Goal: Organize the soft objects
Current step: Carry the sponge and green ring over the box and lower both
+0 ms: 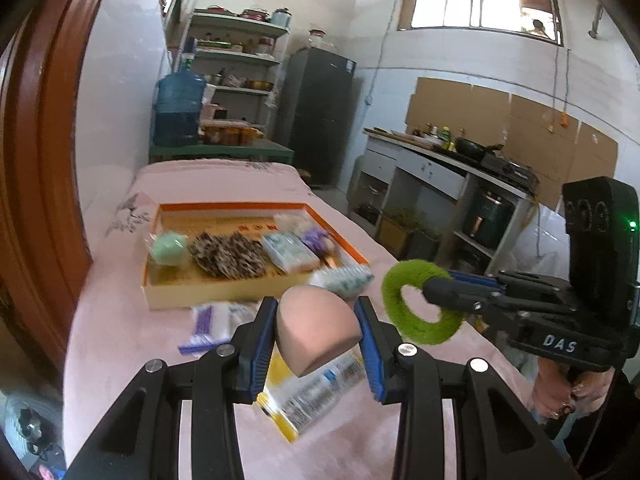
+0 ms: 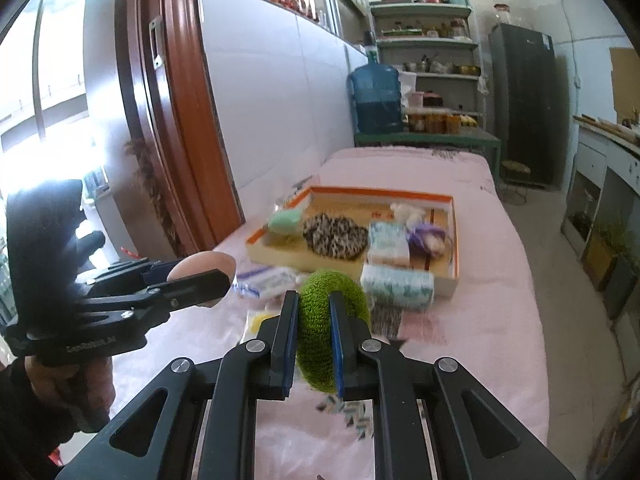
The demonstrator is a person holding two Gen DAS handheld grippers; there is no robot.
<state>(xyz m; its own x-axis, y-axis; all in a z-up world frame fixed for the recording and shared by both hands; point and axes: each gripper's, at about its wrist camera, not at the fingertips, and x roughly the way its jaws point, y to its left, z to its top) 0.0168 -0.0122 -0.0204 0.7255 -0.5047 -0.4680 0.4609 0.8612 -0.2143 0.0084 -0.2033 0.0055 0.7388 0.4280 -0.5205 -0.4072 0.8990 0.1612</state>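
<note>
Your left gripper (image 1: 316, 334) is clenched on one pink egg-shaped sponge (image 1: 316, 330) at the lower centre of its view, held clear above the pink tablecloth (image 1: 120, 328), while your right gripper (image 2: 313, 334) pinches one fuzzy green fabric ring (image 2: 320, 320) at the lower centre of its own. Beneath them lie one yellow-and-white printed packet (image 1: 308, 396) and two clear bags, one purple-striped (image 1: 216, 326), one teal-patterned (image 1: 344, 278) touching the front wall of the single orange-rimmed cardboard tray (image 1: 208, 294). In the tray sit one mint pouf (image 1: 170, 246), one leopard-print bundle (image 1: 228, 254), one more teal packet (image 1: 288, 252) and a purple item (image 1: 316, 238), with bare cloth beyond at mid-frame.
</note>
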